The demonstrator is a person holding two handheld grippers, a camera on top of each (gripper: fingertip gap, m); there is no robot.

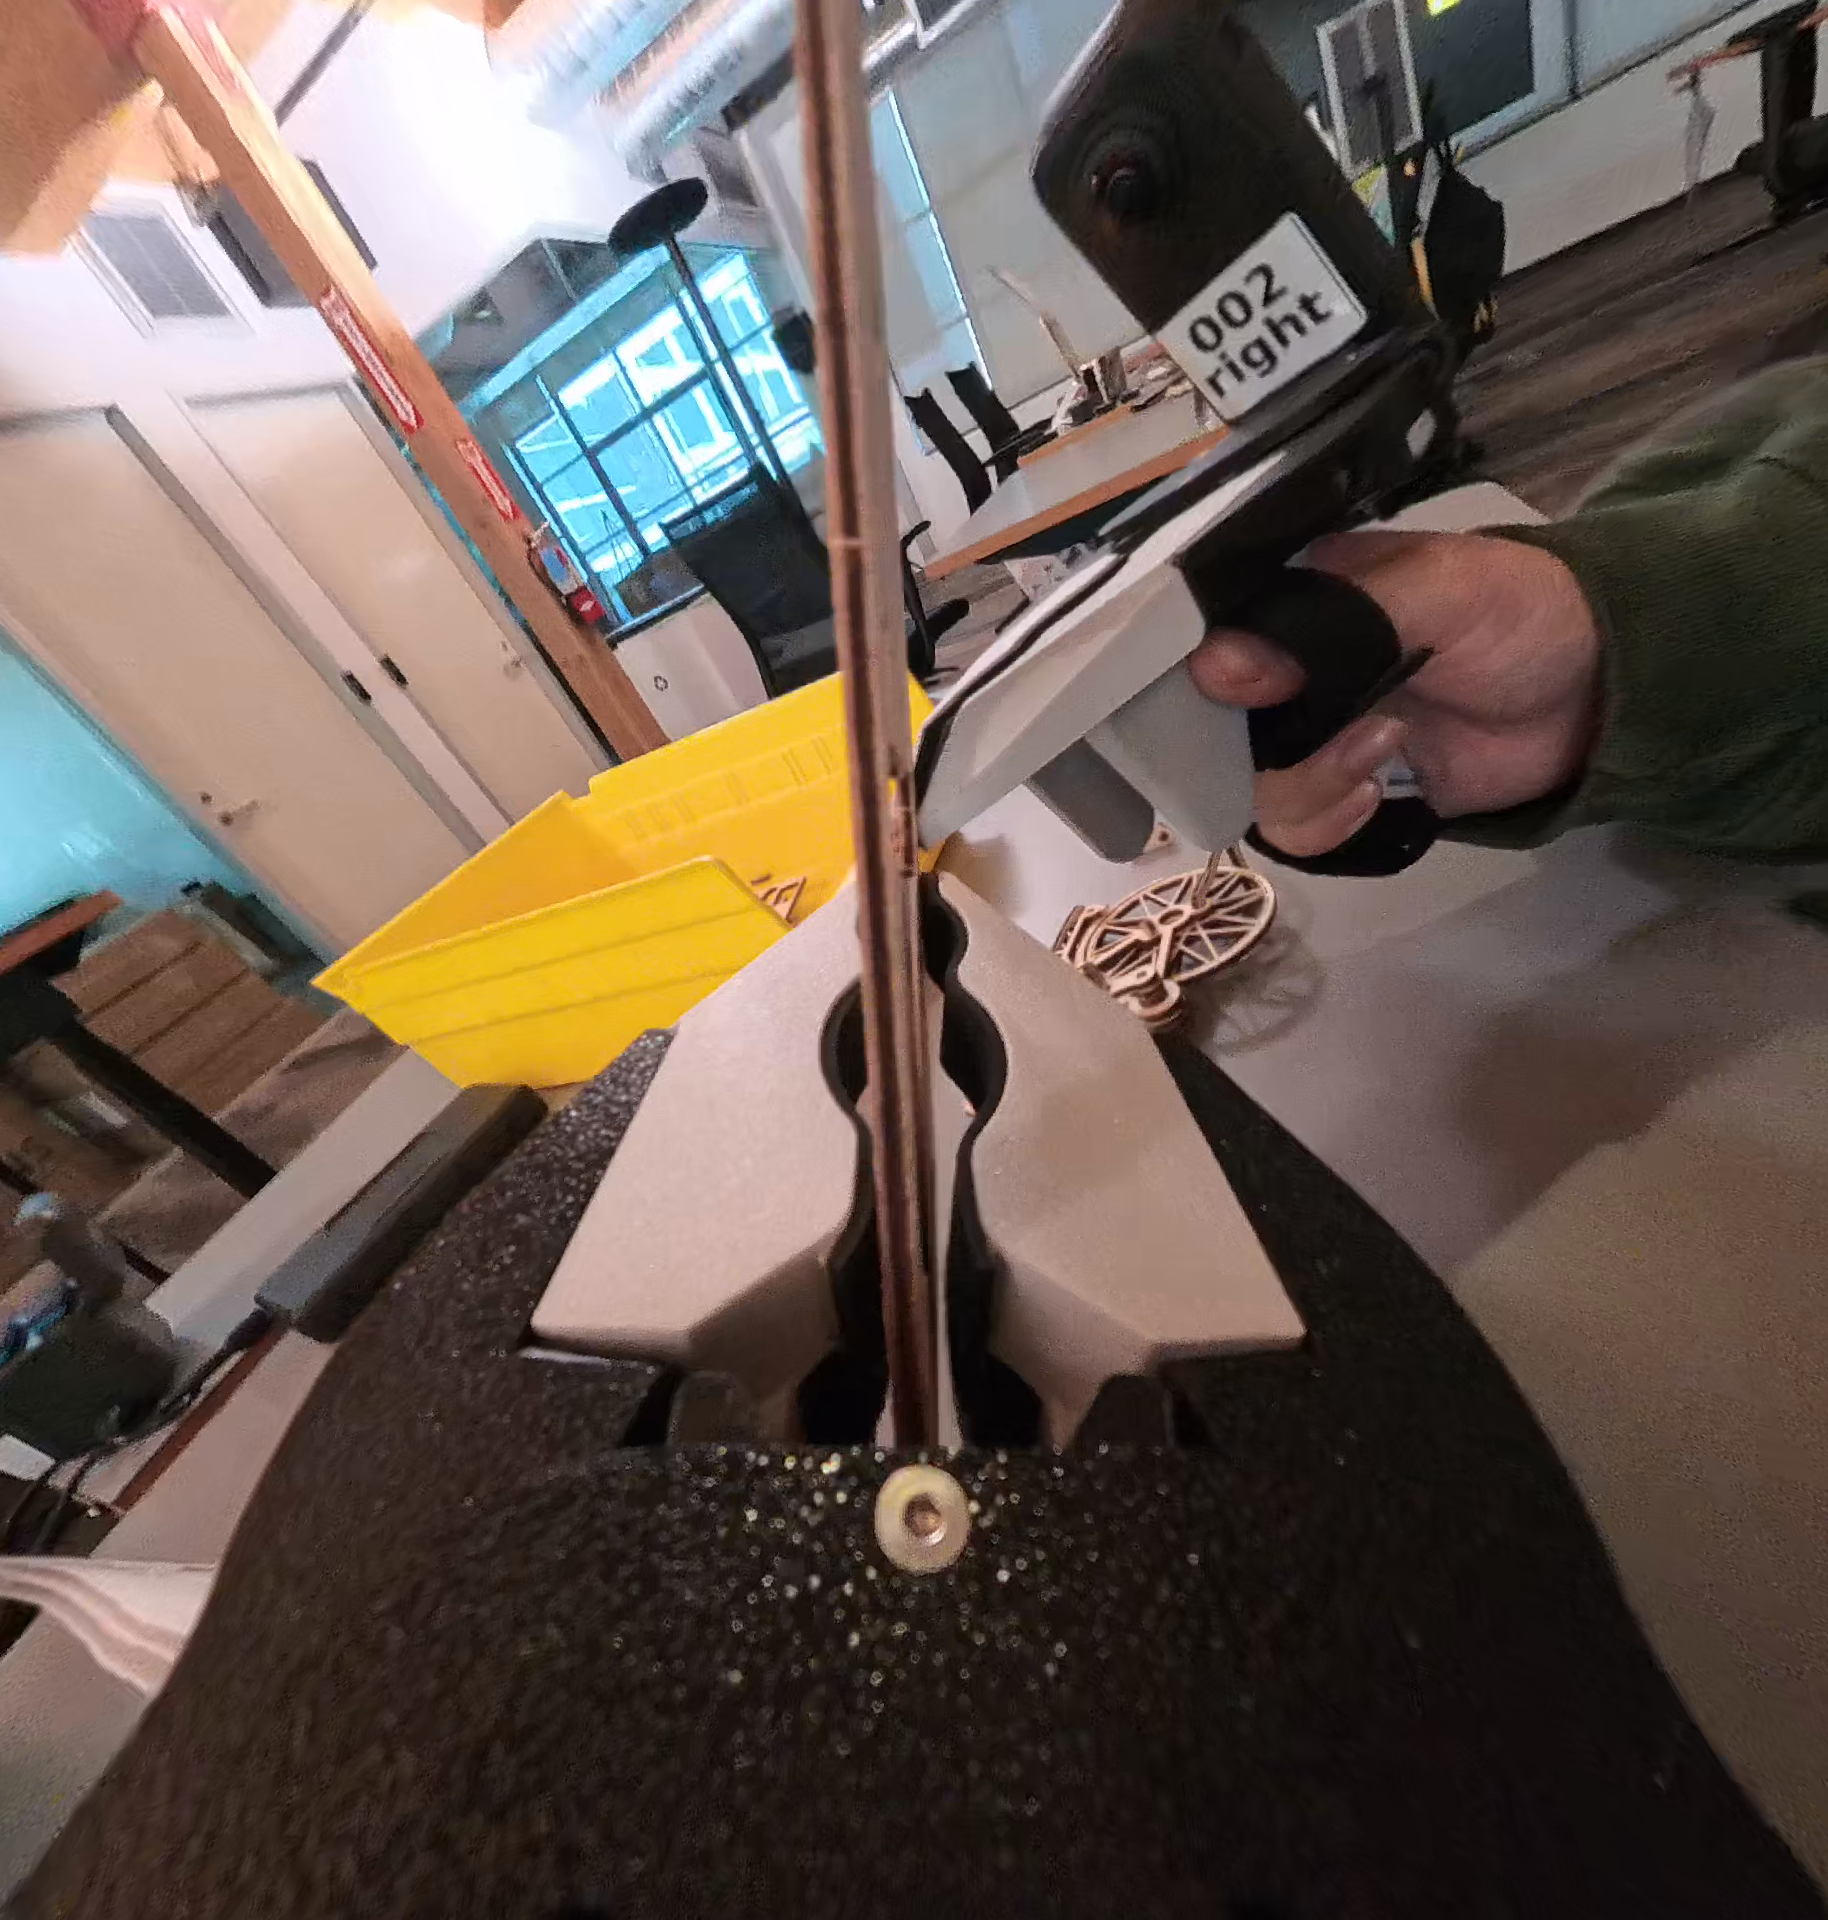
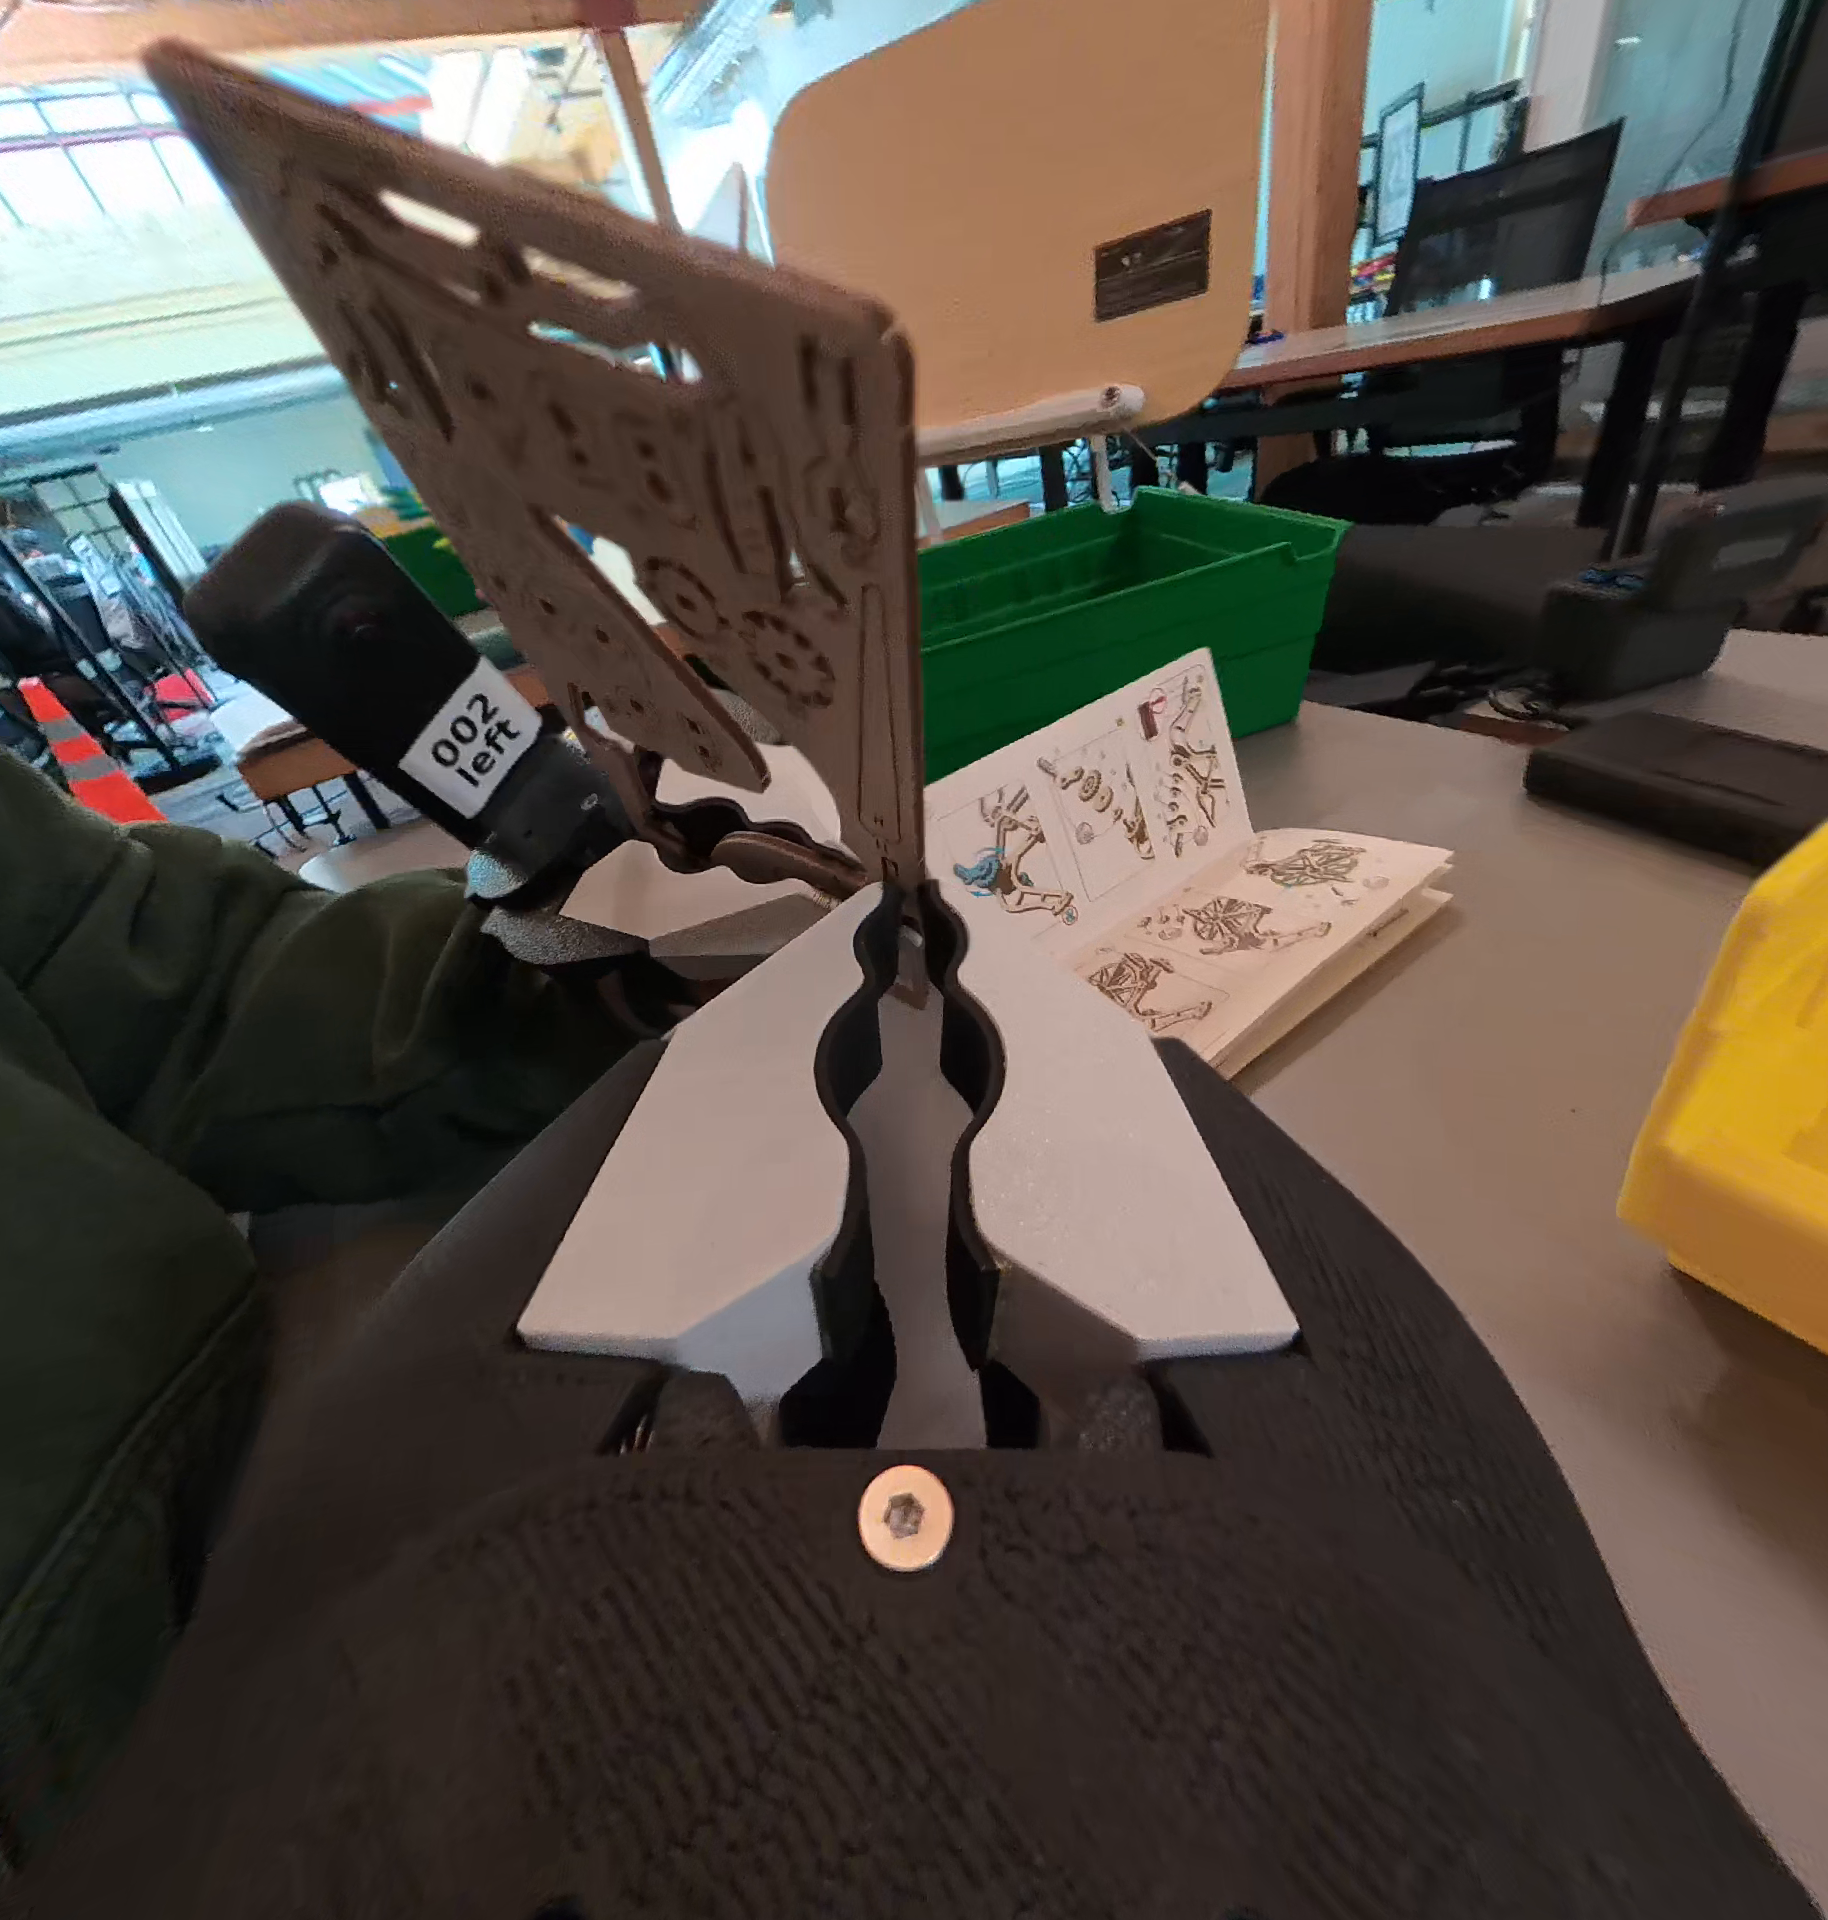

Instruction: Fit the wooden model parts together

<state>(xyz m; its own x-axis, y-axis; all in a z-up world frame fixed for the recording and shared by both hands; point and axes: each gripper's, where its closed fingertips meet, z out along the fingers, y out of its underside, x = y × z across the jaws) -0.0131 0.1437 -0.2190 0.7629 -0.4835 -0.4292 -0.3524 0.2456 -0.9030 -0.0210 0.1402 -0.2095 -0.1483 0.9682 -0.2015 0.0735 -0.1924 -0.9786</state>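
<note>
A thin wooden parts sheet [image 2: 619, 457], laser-cut with gears and struts, stood upright above the grey worktop [image 1: 1512, 1091], gripped along its lower edge by the left tool [image 1: 894, 1039], whose grey fingers [image 1: 744, 1122] were clamped on it edge-on. The right tool [image 2: 905, 914] had its fingertips pinched on the sheet's bottom corner, the rest of its jaws standing slightly apart. A partly built wooden wheel assembly [image 1: 1170, 935] lay on the worktop beyond, below the hand [image 1: 1450, 686] in a green sleeve holding the right tool. An open instruction booklet [image 2: 1190, 873] lay flat just beside the sheet. Behind the booklet stood a green bin [image 2: 1118, 613], its contents out of sight. A yellow bin [image 1: 619, 914] sat at the worktop's far side, with a divider inside and a small wooden piece [image 1: 780, 899] showing behind it.
</note>
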